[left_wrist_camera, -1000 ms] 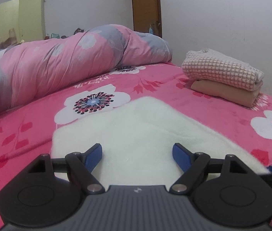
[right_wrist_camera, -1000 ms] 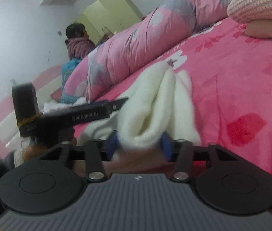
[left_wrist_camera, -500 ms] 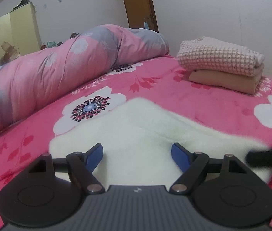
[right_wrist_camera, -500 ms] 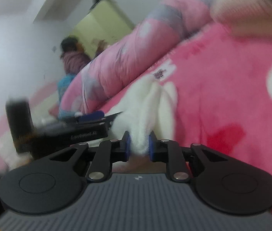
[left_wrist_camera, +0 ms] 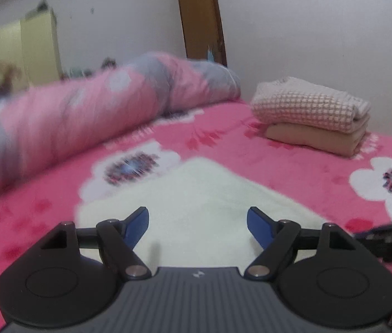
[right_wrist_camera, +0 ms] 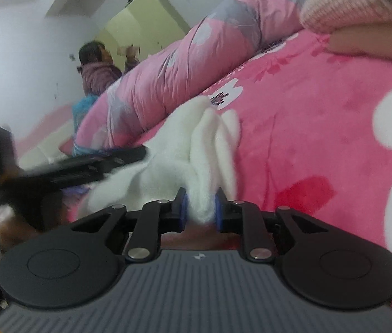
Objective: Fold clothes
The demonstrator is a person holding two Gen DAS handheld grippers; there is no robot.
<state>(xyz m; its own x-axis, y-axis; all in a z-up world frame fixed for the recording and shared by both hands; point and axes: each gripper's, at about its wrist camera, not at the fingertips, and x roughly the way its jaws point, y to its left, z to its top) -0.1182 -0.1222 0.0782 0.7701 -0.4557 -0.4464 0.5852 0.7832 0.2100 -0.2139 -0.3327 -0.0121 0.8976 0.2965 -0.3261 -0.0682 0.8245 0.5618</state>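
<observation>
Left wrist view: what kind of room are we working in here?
Most likely a bedroom: a bed with a pink floral sheet, a rolled quilt along its far side, and a yellow wardrobe by the wall.

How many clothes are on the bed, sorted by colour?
White fluffy garment: 1
Pink-and-white checked folded garment: 1
Peach folded garment: 1
Total: 3

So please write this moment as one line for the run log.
step: fold white fleece garment | left gripper: jaws open, over it | right gripper: jaws opening, bunched edge between them | folded stack: apart
</observation>
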